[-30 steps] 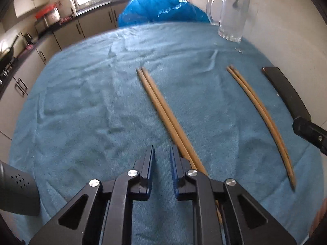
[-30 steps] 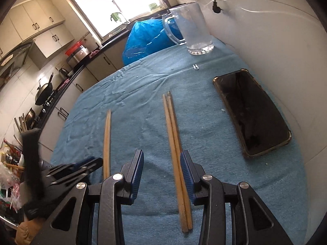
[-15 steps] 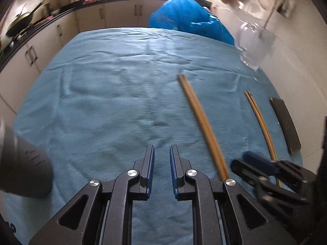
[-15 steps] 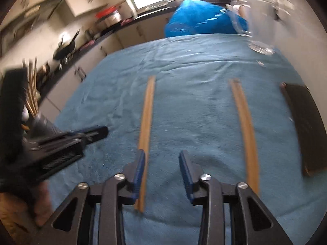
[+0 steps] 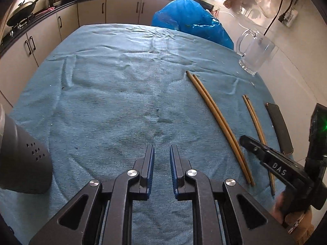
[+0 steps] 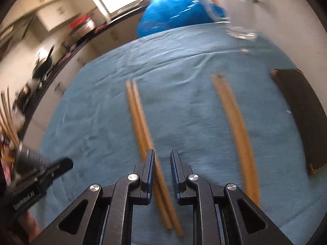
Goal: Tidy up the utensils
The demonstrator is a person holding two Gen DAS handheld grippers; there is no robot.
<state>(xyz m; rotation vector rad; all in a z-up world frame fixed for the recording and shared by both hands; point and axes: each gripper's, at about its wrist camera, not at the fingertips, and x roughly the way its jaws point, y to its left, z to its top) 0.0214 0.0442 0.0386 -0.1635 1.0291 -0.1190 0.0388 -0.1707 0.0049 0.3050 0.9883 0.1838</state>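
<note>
Two pairs of wooden chopsticks lie on the blue cloth. The left pair (image 5: 216, 120) (image 6: 143, 126) runs under my right gripper (image 6: 161, 155), whose jaws stand slightly apart astride it, not closed on it. The right pair (image 5: 255, 120) (image 6: 237, 128) lies nearer the wall. My left gripper (image 5: 161, 151) is slightly open and empty over bare cloth, left of both pairs. The right gripper also shows in the left wrist view (image 5: 265, 153). A dark perforated utensil holder (image 5: 22, 161) (image 6: 26, 159) stands at the left front; chopsticks stick out of it in the right wrist view.
A glass mug (image 5: 255, 55) stands at the back right by the wall. A black phone (image 5: 280, 128) (image 6: 302, 112) lies along the right edge. A blue plastic bag (image 5: 190, 26) sits behind the table. Kitchen cabinets run to the left.
My right gripper has moved left from the right pair onto the left pair and its jaws have narrowed. My left gripper has swung left, off the left pair, over bare cloth.
</note>
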